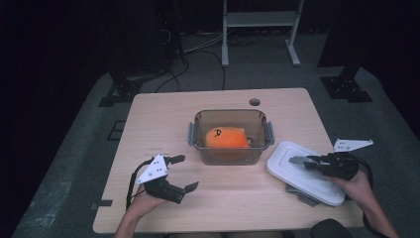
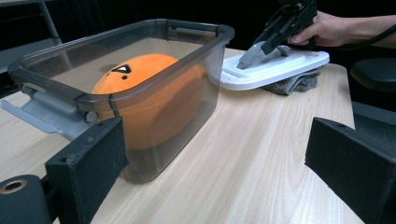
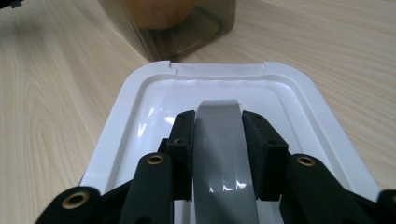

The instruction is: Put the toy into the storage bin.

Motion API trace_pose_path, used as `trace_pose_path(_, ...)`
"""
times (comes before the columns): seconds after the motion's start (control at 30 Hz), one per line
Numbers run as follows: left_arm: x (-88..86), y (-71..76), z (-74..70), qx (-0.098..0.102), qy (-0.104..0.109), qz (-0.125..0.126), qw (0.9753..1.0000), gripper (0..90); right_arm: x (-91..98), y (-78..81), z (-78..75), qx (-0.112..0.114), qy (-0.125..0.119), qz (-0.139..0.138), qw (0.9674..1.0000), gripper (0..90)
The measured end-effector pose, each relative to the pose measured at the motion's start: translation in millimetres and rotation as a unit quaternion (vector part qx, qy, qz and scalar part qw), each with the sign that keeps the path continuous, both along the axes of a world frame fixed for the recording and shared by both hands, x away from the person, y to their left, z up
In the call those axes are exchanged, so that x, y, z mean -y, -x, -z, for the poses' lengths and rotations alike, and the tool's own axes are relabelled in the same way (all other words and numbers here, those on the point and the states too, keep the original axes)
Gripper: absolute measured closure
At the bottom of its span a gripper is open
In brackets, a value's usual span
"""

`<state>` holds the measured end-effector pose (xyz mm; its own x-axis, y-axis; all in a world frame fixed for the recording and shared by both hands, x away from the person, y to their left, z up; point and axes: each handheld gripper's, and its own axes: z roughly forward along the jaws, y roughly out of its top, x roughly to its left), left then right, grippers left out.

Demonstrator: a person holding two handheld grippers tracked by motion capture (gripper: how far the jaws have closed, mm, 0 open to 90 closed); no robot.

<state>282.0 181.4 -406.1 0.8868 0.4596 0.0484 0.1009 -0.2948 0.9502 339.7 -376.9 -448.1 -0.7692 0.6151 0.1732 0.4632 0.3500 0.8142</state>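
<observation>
Right gripper [image 3: 217, 140] clamps the grey handle [image 3: 222, 154] of the white lid [image 3: 140, 102], beside the uncovered bin [image 1: 230, 136] holding an orange plush [image 1: 226, 138]. Left gripper [image 1: 184, 172] rests open. Covering remains.

Grey cloth [image 1: 300, 195] lay mostly hidden under white lid [image 1: 302, 171]; toy's [image 2: 140, 93] lower half blurred behind tinted box wall [image 2: 187, 79].

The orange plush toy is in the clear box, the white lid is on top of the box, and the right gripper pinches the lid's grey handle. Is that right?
Not quite. The white lid is off the clear box; the high view shows it lying on the table beside the box. The orange plush toy is inside, and the right gripper does pinch the grey handle.
</observation>
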Motion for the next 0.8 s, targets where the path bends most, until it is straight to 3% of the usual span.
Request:
trace_pose_path(0.33, 0.0, 0.3, -0.2, 0.0, 0.001, 0.0, 1.0, 4.5, 0.9, 1.5, -1.6, -0.003, -0.001, 0.001, 1.0, 66.0)
trace_pose_path(0.8, -0.3, -0.1, -0.5, 0.001, 0.002, -0.001, 1.0, 4.5, 7.4, 7.0, -10.6, 0.009, -0.007, 0.006, 0.9999, 66.0)
